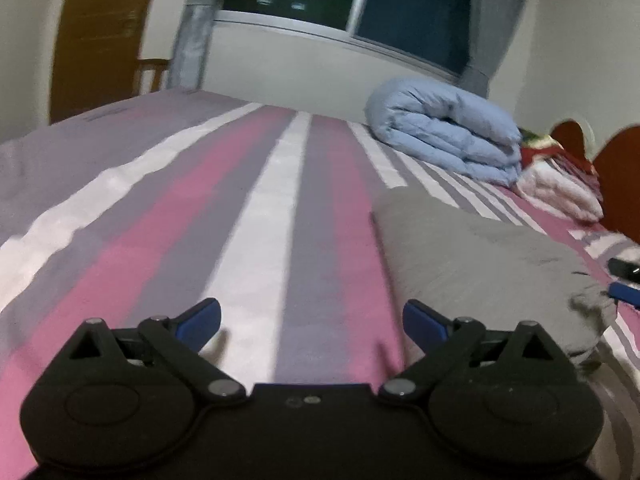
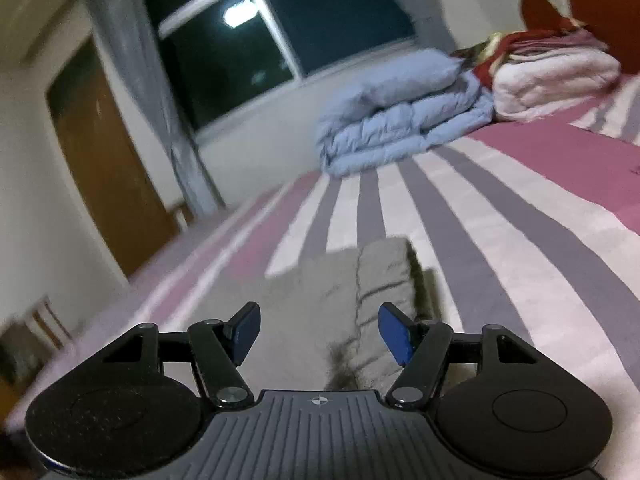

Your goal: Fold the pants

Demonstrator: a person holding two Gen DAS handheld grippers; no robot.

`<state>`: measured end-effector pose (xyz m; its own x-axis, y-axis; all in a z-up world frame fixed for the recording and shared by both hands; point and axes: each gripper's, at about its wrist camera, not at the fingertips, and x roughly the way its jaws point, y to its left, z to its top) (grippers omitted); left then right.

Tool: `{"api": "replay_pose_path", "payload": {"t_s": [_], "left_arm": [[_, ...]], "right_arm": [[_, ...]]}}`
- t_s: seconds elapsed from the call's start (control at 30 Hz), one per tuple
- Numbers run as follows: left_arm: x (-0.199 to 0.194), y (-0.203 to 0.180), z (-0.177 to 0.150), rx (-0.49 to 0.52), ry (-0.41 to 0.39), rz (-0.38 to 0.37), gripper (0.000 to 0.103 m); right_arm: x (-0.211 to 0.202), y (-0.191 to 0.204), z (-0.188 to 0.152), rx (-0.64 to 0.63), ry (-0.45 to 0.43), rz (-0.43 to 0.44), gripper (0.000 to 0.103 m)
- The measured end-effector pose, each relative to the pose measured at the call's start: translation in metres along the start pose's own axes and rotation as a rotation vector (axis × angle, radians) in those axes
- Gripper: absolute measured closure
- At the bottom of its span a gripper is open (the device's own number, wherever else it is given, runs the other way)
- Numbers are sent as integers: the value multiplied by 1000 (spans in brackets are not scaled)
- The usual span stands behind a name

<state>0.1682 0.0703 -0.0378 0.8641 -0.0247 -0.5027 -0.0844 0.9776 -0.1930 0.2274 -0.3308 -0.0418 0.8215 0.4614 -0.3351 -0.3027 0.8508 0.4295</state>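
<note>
Grey pants lie folded on the striped bed, to the right of my left gripper. The left gripper is open and empty, over the bedspread, beside the pants' left edge. In the right wrist view the pants lie straight ahead, with their ribbed waistband turned up on the right side. My right gripper is open and empty, its blue pads either side of the pants' near end, just above the cloth. The right gripper's tip shows at the far right of the left wrist view.
The bed has a pink, white and grey striped cover. A folded light blue duvet and a pink-white blanket stack lie by the headboard. A window, a curtain and a wooden door stand beyond the bed.
</note>
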Motion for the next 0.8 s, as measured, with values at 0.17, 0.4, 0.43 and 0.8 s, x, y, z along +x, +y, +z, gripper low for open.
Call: {"api": "replay_pose_path", "payload": {"t_s": [0.17,0.4,0.43,0.8], "left_arm": [[36,-40,13,78,24,-52,11],[53,-25,15,127,117,-11,13],[50,-19,20,107,108,-35,12],[73,-22,37,146,157,-78,13]], "right_arm": [[27,9,-22,-158,86,-98,38],[10,-27,-13,-80,81,-83,30],[0,-35,-7,-46,65,-76,15],[33,-82,18,138,168,11,9]]}}
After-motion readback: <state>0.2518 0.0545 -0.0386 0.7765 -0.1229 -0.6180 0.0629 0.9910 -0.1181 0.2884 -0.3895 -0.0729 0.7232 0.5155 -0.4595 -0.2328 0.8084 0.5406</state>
